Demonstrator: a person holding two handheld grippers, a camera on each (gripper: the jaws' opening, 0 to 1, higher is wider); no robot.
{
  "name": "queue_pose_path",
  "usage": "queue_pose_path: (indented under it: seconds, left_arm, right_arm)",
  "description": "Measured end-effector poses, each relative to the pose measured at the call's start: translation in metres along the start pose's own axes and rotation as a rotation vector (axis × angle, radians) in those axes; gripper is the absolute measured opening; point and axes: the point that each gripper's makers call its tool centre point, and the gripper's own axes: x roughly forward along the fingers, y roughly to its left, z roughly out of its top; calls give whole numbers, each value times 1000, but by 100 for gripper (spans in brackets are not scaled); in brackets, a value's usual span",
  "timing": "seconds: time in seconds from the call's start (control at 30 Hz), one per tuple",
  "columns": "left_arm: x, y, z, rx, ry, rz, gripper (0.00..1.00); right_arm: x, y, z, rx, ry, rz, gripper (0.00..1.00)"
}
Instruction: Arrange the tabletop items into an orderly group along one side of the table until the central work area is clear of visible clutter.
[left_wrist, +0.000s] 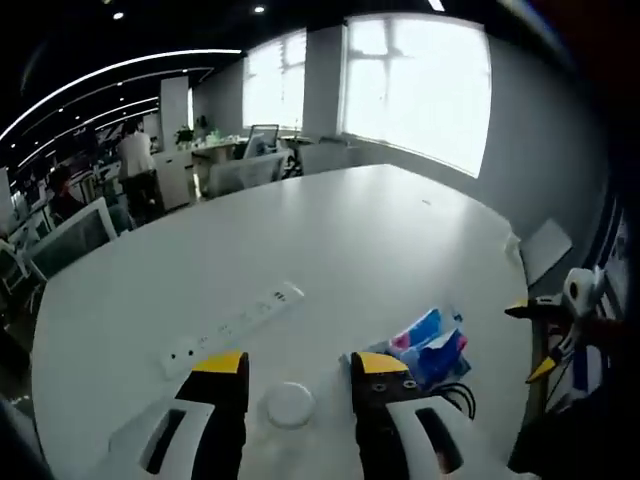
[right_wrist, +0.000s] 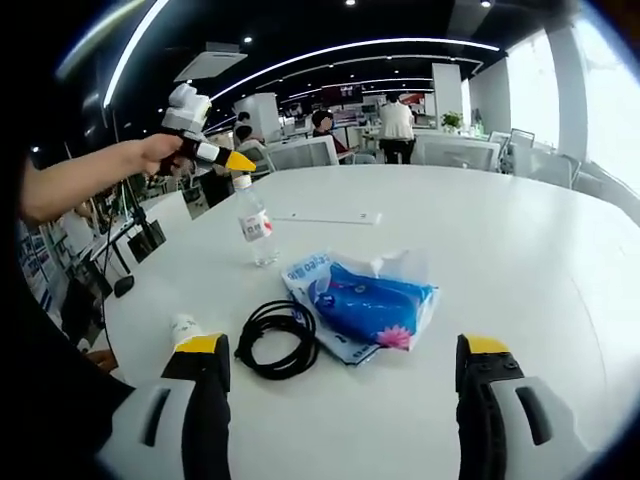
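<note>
Right gripper view is showing the right tongs (right_wrist: 345, 375) hanging released over a blue tissue pack (right_wrist: 372, 305) and coiled black cable (right_wrist: 277, 338) cluttering the counter (right_wrist: 520, 250), while the left tongs (left_wrist: 297, 375) are hovering released over a white disc (left_wrist: 289, 405)

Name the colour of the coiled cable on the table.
Black cable, clearest in the right gripper view.

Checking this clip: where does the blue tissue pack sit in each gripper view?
Left gripper view: blue tissue pack lies low and right of centre, just right of the left gripper.
Right gripper view: it lies mid-frame, right of the coiled black cable.
Shared landmark: the white power strip.
</note>
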Motion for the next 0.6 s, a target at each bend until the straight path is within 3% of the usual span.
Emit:
queue_pose_path:
  seconds: [0.1, 0.2, 0.33, 0.4, 0.5, 0.6]
  left_arm:
    - [2, -7, 1, 27, -10, -96, 47]
    - [2, -4, -5, 106, 13, -105, 52]
    - [3, -8, -20, 223, 73, -166, 59]
    - [3, -10, -23, 301, 75, -199, 57]
    - [3, -11, -27, 311, 74, -241, 54]
    - [2, -13, -31, 384, 88, -291, 51]
  right_arm:
    - [0, 0, 1, -1, -2, -5, 90]
    - [-1, 0, 1, 2, 0, -10, 90]
    - [-2, 0, -2, -2, 9, -13, 90]
    - [-3, 1, -2, -1, 12, -16, 90]
    - [-3, 1, -3, 2, 13, -19, 90]
    - [-3, 1, -3, 2, 16, -24, 90]
